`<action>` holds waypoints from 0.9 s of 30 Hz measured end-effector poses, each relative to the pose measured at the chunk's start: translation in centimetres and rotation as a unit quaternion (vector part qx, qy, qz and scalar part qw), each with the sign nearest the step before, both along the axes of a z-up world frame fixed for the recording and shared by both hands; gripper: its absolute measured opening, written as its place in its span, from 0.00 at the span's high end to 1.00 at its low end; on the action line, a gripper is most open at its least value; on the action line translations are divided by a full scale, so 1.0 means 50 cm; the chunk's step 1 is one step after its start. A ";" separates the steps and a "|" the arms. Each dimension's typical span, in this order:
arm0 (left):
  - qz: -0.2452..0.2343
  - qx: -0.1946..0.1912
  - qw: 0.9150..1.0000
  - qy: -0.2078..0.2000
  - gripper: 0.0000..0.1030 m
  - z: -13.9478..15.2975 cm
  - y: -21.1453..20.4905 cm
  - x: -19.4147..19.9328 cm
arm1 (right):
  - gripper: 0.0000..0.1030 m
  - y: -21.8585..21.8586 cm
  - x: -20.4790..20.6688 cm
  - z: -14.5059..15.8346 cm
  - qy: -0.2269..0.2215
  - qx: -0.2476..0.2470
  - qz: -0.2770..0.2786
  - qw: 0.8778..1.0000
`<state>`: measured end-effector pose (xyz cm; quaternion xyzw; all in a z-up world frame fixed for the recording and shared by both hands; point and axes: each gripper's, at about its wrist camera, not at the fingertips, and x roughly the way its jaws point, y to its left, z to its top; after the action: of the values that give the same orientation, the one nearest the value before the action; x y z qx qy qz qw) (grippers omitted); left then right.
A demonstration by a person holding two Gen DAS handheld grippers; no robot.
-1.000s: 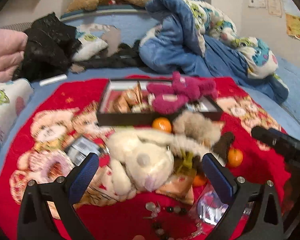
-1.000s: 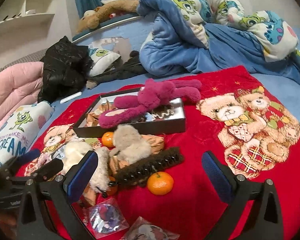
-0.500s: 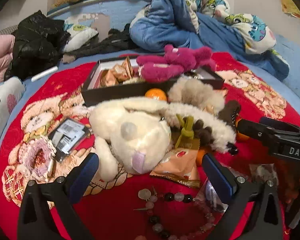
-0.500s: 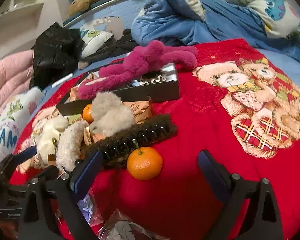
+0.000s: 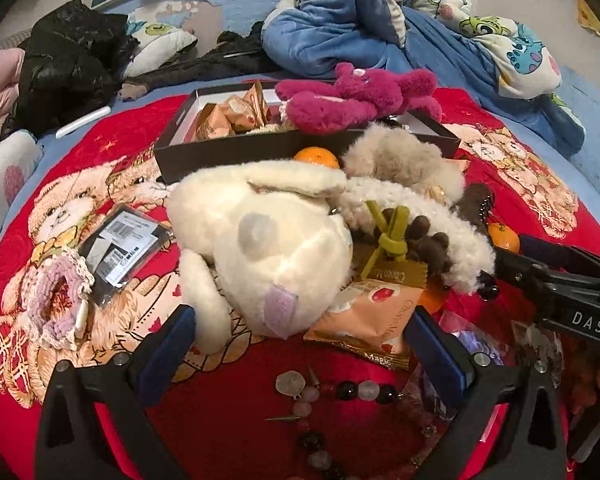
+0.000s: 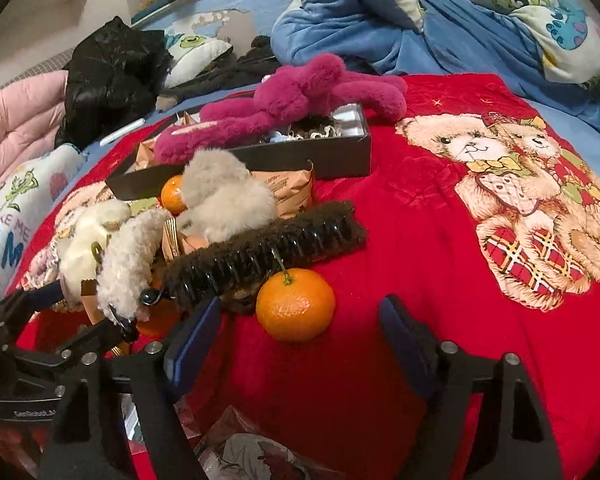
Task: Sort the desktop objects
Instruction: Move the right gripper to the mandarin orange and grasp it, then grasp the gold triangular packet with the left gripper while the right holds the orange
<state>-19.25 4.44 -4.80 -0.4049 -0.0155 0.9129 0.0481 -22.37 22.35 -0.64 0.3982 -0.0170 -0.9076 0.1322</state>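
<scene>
**Tangerine just ahead of the right tongs**

A bed draped in a red teddy-bear blanket (image 6: 440, 240) carries the clutter. The tangerine (image 6: 295, 305) sits directly ahead of the right tongs (image 6: 300, 344), slightly left of centre, touching neither pad; those jaws are closing, gripping nothing yet. Being round, it needs no alignment. The left tongs (image 5: 300, 344) stand released before the white plush (image 5: 260, 248), farther off.

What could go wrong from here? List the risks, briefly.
1. The right gripper is closing with the orange just ahead of its fingers, not yet between them; being round, it may roll off across the red blanket.
2. The left finger sits against the dark hair claw, which may snag and get dragged along.
</scene>
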 end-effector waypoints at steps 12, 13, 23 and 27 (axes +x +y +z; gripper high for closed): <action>-0.001 0.014 1.000 -0.011 0.05 -0.006 -0.005 0.000 | 0.56 -0.008 -0.002 -0.007 0.003 -0.010 0.022 1.000; -0.006 0.014 1.000 -0.007 0.07 -0.004 -0.003 0.003 | 0.56 -0.009 0.000 -0.007 0.003 -0.009 0.023 1.000; -0.019 0.037 0.999 0.002 0.41 0.009 -0.009 0.023 | 0.56 -0.012 -0.001 -0.008 0.003 -0.002 0.021 1.000; -0.032 0.053 0.998 0.002 0.73 0.015 -0.007 0.034 | 0.56 -0.013 -0.001 -0.007 0.003 -0.001 0.021 1.000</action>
<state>-17.53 4.09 -4.04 -0.3998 -0.0511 0.9099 0.0984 -22.42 21.72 -0.99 0.3953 -0.0092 -0.9058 0.1522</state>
